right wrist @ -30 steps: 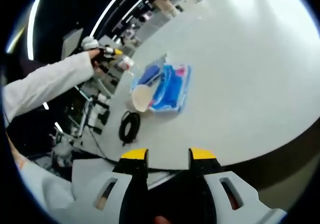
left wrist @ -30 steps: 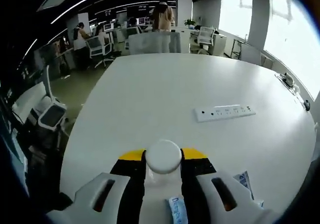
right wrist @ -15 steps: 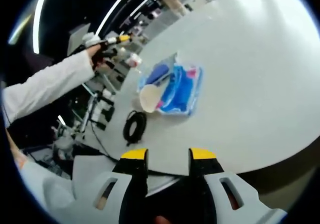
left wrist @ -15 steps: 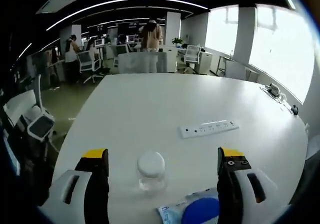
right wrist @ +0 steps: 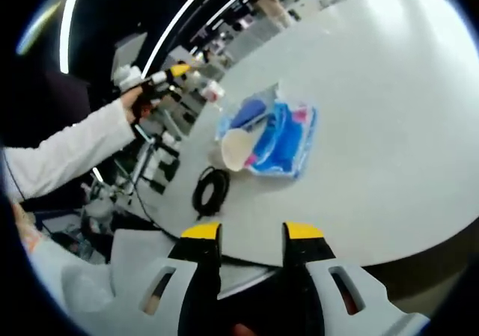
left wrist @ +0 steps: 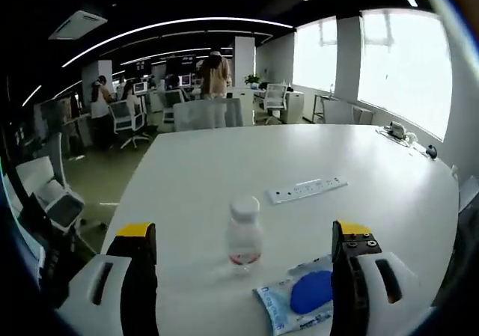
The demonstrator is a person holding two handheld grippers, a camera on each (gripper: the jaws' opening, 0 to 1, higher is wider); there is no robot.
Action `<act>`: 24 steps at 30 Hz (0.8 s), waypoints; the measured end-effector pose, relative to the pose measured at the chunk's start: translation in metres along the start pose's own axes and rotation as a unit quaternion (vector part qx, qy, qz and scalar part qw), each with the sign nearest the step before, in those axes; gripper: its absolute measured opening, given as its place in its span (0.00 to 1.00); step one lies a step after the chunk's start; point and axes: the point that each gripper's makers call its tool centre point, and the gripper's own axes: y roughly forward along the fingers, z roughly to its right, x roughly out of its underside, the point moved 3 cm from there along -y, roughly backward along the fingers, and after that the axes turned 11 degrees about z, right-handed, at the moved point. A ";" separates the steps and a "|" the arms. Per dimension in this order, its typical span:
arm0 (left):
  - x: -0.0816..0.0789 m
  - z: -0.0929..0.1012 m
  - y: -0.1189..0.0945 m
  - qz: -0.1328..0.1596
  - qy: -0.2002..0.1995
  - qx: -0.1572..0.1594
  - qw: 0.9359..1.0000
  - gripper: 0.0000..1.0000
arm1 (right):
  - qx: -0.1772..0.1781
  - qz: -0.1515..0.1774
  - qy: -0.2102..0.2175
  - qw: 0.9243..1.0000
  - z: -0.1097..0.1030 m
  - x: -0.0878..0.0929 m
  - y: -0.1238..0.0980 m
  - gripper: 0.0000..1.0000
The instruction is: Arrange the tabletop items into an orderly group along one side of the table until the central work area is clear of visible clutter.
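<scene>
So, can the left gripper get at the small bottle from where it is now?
Probably yes: the left gripper is open, and the small bottle stands upright on the table between its fingers, nothing in the way.

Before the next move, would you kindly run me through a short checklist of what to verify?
1. Left gripper open, off the bottle: ok.
2. Bottle upright on the table: ok.
3. Right gripper empty, jaws nearly closed: ok.
4. Items grouped near the edge, namely paper cup, blue packs, coiled cable: ok.
5. Power strip out in the central area: not ok.
6. Bottle cap tight: cannot tell.
</scene>
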 end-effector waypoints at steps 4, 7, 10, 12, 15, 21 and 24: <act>0.009 -0.003 -0.019 0.002 0.005 0.004 1.000 1.00 | 0.002 0.005 0.003 1.000 0.002 0.001 -0.003 0.30; 0.012 -0.002 -0.035 0.011 0.008 0.012 1.000 1.00 | 0.003 0.010 0.007 1.000 0.003 0.000 -0.005 0.30; 0.017 0.003 -0.051 0.018 0.015 0.024 0.999 1.00 | 0.003 0.013 0.007 1.000 0.003 -0.001 -0.005 0.30; 0.021 0.006 -0.064 0.026 0.022 0.032 0.999 1.00 | 0.002 0.014 0.005 1.000 0.002 -0.001 -0.004 0.30; 0.031 0.009 -0.084 0.029 0.026 0.042 0.998 1.00 | -0.001 0.012 0.002 1.000 0.000 -0.001 -0.003 0.30; 0.065 0.015 -0.128 0.026 0.029 0.055 0.998 1.00 | -0.006 0.002 -0.003 1.000 -0.003 0.002 -0.001 0.30; 0.073 0.019 -0.146 0.031 0.038 0.068 0.996 1.00 | -0.009 -0.001 -0.007 1.000 -0.005 0.003 0.000 0.30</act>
